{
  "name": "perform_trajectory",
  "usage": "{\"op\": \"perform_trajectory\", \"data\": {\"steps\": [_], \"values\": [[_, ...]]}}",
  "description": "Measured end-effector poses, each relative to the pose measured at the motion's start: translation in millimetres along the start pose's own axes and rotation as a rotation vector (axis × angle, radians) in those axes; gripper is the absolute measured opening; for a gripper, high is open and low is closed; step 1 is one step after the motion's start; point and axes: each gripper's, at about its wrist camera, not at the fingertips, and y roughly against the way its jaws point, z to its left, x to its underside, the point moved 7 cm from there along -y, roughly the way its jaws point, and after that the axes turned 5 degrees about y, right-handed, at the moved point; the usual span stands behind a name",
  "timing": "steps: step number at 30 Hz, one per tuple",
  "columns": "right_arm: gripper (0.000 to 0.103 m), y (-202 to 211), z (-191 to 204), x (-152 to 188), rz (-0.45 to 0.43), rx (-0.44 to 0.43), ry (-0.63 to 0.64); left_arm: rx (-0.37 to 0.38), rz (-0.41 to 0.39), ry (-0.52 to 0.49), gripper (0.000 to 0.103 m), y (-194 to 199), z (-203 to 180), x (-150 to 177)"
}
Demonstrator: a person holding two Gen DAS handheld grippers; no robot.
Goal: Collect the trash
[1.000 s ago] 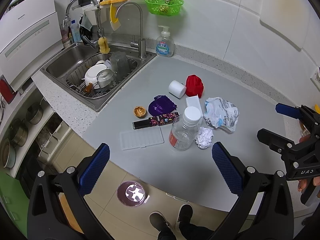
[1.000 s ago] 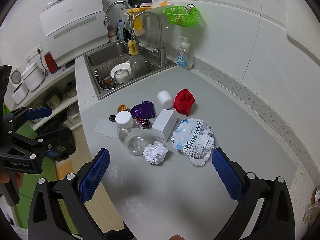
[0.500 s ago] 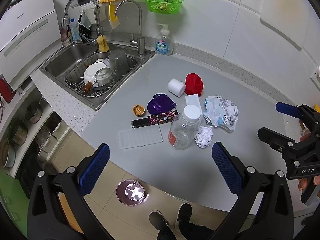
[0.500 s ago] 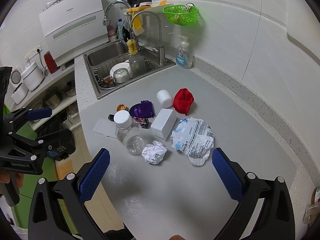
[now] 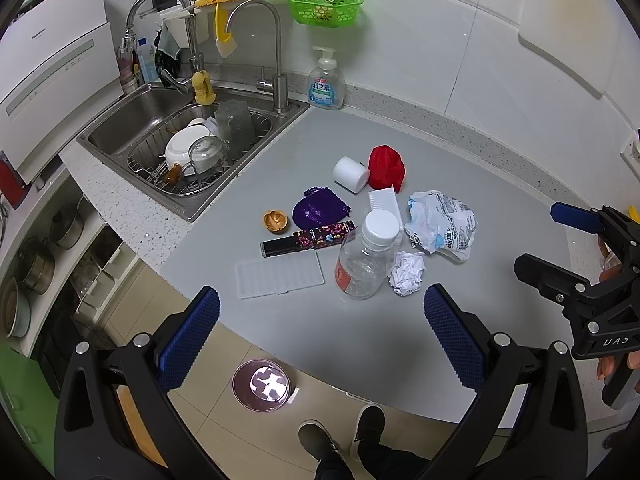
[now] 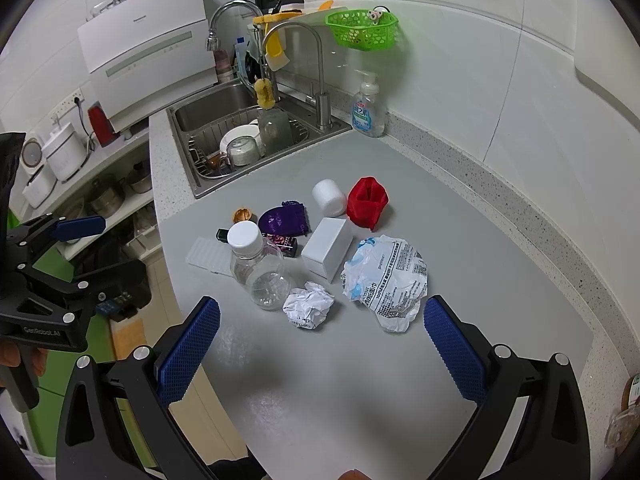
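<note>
- Trash pile: it lies loose on the grey counter (image 6: pixel 360 380), ahead of both your tools, between the sink (image 5: pixel 132 128) and the wall.
- Crumpled wrapper (image 6: pixel 386 276): largest piece, flat, its long axis running toward your right hand-held gripper (image 6: pixel 320 344), which is nearest to it and stands wide open and empty.
- Clear bottle (image 6: pixel 260 268): on its side, white cap pointing away from you toward the sink, long axis roughly along your approach. It sits just left of the paper ball (image 6: pixel 309 305), which lies nearly centred between the right tool's pads.
- Left hand-held gripper (image 5: pixel 320 336): also wide open and empty, held out past the counter edge, so farther from the pile.
- Not determined: no bin appears in either view. The round object on the floor (image 5: pixel 261 385) cannot be identified. The black and patterned stick (image 5: pixel 308 238) is partly hidden behind the bottle in the right view.
</note>
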Motion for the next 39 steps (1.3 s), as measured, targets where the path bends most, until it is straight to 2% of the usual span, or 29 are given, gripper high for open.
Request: {"op": "perform_trajectory", "data": {"steps": [10, 22, 37, 38, 39], "values": [[0.098, 0, -4, 3, 0.006, 0.005, -0.011, 0.009, 0.018, -0.001, 0.100, -21, -4, -2], [0.098, -1, -19, 9, 0.018, 0.012, -0.038, 0.063, 0.073, -0.032, 0.100, -65, -28, -13], [0.098, -5, -40, 16, 0.042, 0.026, -0.067, 0.032, 0.165, -0.049, 0.100, -133, -37, -7], [0.098, -6, -41, 16, 0.044, 0.026, -0.067, 0.032, 0.167, -0.048, 0.100, -135, -37, -7], [0.098, -7, -42, 16, 0.045, 0.027, -0.068, 0.034, 0.170, -0.048, 0.095, -137, -37, -7]]}}
